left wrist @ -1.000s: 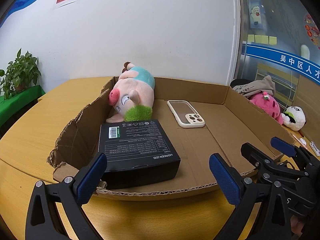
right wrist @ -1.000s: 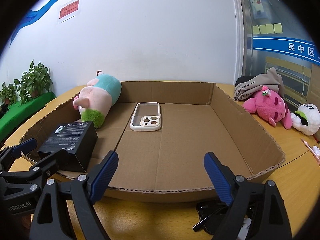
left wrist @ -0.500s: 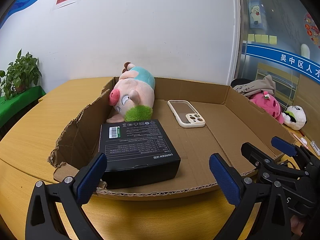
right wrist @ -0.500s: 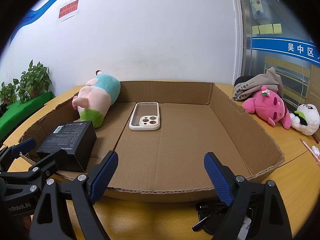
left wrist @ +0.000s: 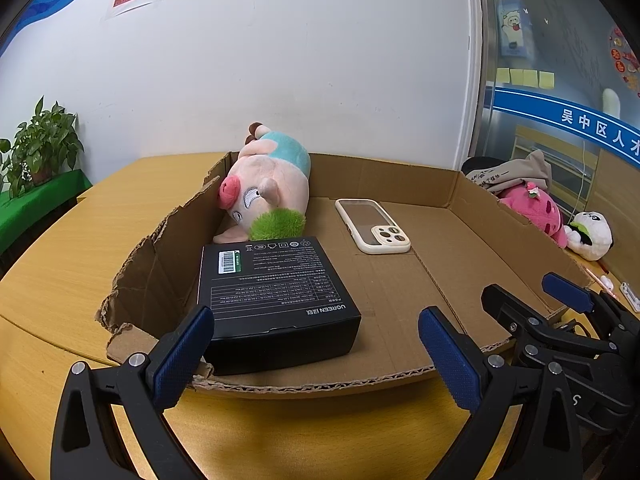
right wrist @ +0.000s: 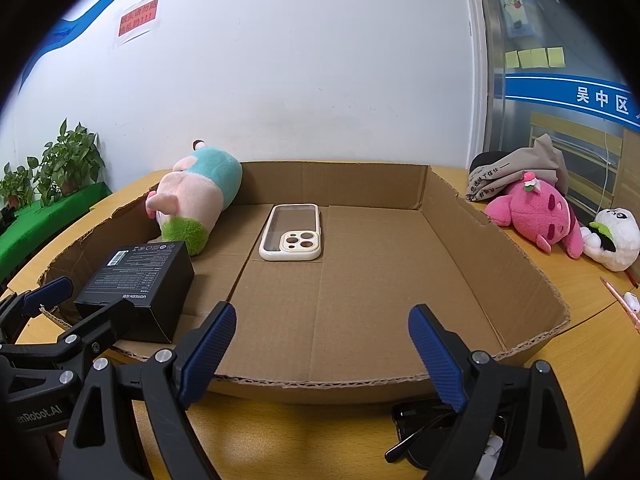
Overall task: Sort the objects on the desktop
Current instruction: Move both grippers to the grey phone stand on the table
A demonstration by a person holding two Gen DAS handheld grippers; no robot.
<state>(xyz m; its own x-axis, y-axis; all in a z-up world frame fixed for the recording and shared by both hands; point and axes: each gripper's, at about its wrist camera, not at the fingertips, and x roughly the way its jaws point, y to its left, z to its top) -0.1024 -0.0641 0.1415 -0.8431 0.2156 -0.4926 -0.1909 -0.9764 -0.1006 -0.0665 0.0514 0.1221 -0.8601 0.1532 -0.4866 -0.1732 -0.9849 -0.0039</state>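
Note:
A shallow cardboard tray (left wrist: 472,200) (right wrist: 516,248) lies on the wooden table. Inside it are a black box (left wrist: 276,288) (right wrist: 140,280) at the near left, a pink pig plush (left wrist: 268,192) (right wrist: 196,196) at the far left, and a cream phone case (left wrist: 372,230) (right wrist: 292,232) in the middle. My left gripper (left wrist: 316,352) is open and empty, just before the tray's near edge by the black box. My right gripper (right wrist: 320,352) is open and empty, before the tray's near edge. Each gripper shows in the other's view.
A pink plush (right wrist: 540,216), a white panda plush (right wrist: 612,240) and a grey cloth bundle (right wrist: 516,168) lie right of the tray. A dark object (right wrist: 440,432) lies on the table under my right gripper. Potted plants (right wrist: 60,164) stand far left.

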